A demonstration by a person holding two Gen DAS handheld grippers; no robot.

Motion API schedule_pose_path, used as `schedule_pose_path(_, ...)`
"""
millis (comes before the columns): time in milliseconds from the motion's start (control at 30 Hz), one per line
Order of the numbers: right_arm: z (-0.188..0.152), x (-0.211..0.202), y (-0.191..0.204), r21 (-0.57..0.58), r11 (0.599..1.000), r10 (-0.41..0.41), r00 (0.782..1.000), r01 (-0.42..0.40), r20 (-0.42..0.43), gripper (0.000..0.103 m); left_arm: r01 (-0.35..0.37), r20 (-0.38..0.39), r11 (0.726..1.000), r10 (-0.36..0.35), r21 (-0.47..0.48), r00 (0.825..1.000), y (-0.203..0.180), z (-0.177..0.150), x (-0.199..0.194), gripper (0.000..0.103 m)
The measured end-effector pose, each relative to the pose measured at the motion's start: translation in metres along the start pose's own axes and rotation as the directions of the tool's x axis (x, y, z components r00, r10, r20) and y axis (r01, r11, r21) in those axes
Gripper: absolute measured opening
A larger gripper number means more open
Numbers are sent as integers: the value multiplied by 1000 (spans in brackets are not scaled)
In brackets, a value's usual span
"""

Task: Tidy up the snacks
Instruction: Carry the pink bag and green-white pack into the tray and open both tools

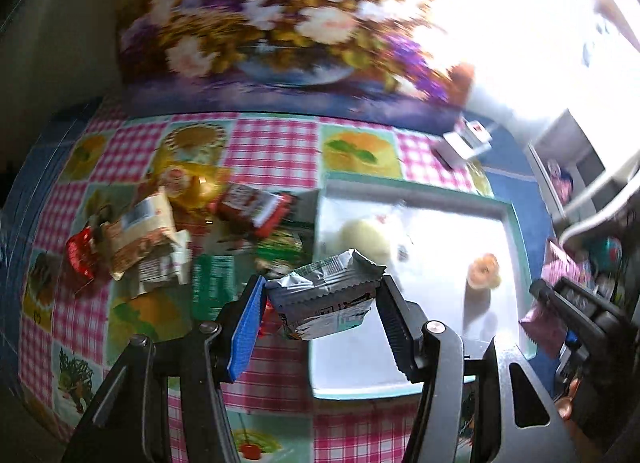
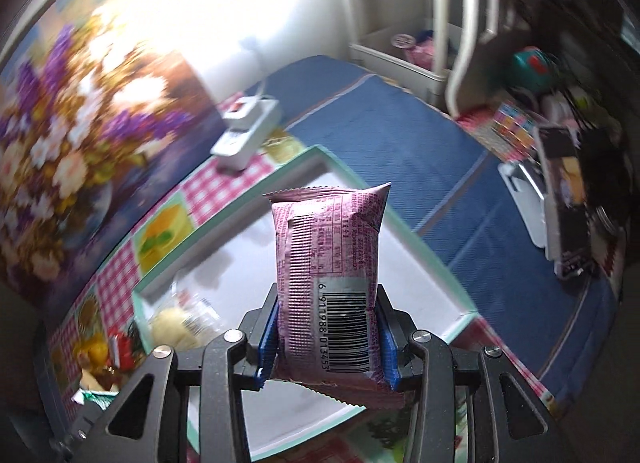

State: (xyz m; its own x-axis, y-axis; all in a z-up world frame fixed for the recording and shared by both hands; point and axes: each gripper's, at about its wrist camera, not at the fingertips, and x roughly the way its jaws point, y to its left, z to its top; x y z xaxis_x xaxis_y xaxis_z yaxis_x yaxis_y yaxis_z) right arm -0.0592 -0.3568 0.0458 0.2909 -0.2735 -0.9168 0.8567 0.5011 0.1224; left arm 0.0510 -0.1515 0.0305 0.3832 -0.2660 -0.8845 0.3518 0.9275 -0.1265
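Note:
My left gripper (image 1: 320, 295) is shut on a crumpled silver-and-green snack packet (image 1: 326, 297), held above the left edge of a white tray with a teal rim (image 1: 516, 231). A pale yellow wrapped snack (image 1: 366, 237) and a small orange one (image 1: 484, 271) lie in the tray. A heap of loose snack packets (image 1: 180, 231) sits on the checked tablecloth to the tray's left. My right gripper (image 2: 328, 327) is shut on a pink snack packet (image 2: 328, 263) with a barcode, upright over the tray (image 2: 460, 299). The right gripper (image 1: 560, 303) with its pink packet shows at the left wrist view's right edge.
A large flower painting (image 1: 280, 23) leans against the wall behind the table. A white box-like device (image 2: 248, 131) sits near the tray's far corner. Blue cloth (image 2: 400, 135) covers the surface beyond the tray. Cluttered shelves (image 2: 560, 123) stand at the right.

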Motion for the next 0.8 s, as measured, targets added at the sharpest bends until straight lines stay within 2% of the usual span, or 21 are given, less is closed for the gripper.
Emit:
schedule_pose_path(67, 1, 3, -6, 16, 1000, -21, 1000, 21, -3, 44, -9, -10, 999, 9, 47, 1000, -15, -4, 4, 58)
schedule_pose_path(267, 0, 24, -17, 38, 997, -71, 996, 73, -52, 44, -24, -39, 994, 28, 110, 999, -36, -11, 23, 58)
schedule_pose_path(600, -14, 66, -18, 5, 992, -120, 979, 123, -166, 45, -49, -111, 991, 63, 125, 992, -44, -10, 68, 58)
schedule_pose_path(800, -23, 86, -14, -22, 991, -135, 966, 133, -220, 45, -54, -93, 988, 68, 145, 993, -47, -8, 73, 58)
